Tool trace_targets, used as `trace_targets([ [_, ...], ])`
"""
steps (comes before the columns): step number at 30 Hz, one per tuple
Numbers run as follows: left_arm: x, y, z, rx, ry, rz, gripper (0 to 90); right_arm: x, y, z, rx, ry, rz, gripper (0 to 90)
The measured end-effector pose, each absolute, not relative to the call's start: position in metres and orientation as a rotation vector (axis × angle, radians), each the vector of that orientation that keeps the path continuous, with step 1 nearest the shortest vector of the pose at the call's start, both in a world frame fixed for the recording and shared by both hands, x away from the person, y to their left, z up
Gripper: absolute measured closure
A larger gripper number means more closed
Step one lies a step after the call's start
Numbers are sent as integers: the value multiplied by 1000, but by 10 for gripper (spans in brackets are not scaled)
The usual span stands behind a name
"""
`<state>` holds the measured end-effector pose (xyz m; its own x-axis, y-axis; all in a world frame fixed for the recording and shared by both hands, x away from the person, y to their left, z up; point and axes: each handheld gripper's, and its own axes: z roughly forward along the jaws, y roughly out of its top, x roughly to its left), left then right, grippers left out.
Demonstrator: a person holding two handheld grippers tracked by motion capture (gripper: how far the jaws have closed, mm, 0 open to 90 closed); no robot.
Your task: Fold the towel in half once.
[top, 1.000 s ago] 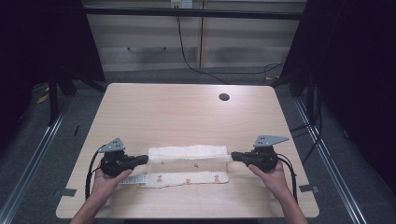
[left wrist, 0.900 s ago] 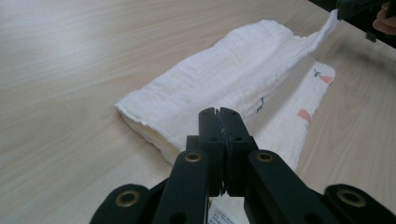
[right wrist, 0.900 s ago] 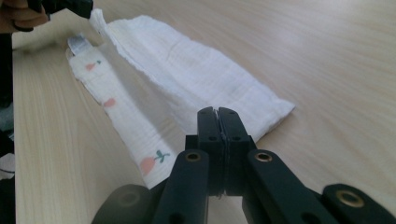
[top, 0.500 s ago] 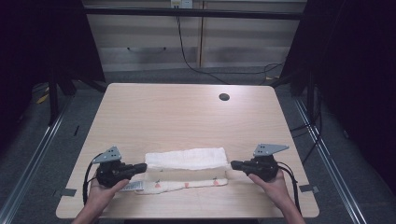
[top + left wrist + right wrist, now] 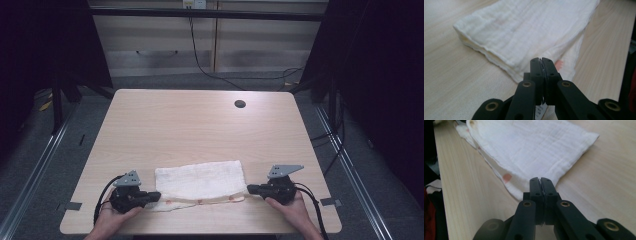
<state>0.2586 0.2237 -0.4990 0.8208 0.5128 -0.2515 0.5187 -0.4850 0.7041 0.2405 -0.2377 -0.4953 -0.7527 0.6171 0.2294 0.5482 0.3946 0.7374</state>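
A white muslin cloth [image 5: 200, 180] with small pink dots lies folded near the table's front edge. Its thinner lower layer runs as a strip between the two grippers. My left gripper [image 5: 156, 196] lies low at the cloth's left near corner, jaws shut, pinching the cloth [image 5: 524, 30] edge at its tips [image 5: 541, 60]. My right gripper [image 5: 250, 189] is at the right near corner, jaws shut the same way [image 5: 540, 180] on the cloth [image 5: 536, 147] edge. Both point inward toward each other, each held by a hand.
The light wooden table [image 5: 200, 125] stretches away behind the cloth, with a round cable hole [image 5: 240, 104] at the far right. The front edge runs just below the hands. Cables trail from both grippers. Dark floor and metal rails flank the table.
Both hands have come toward the front edge and lower, drawing the cloth with them. The cloth now lies nearer the person and its folded part looks deeper front to back.
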Motion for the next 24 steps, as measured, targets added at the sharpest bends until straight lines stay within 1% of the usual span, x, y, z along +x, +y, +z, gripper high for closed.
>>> trace_targets([
  [6,261,220,-501,2162,756,17,886,233,-235,-501,1060,2586,1232,892],
  [13,261,217,-500,2161,747,41,876,220,-239,-500,1066,2570,1243,882],
  [18,255,220,-495,2130,738,35,788,218,-238,-499,1060,2566,1250,809],
  [21,253,224,-492,2096,741,33,760,216,-239,-495,1072,2545,1289,783],
  [24,253,229,-489,2056,766,23,672,212,-240,-492,1078,2536,1311,769],
])
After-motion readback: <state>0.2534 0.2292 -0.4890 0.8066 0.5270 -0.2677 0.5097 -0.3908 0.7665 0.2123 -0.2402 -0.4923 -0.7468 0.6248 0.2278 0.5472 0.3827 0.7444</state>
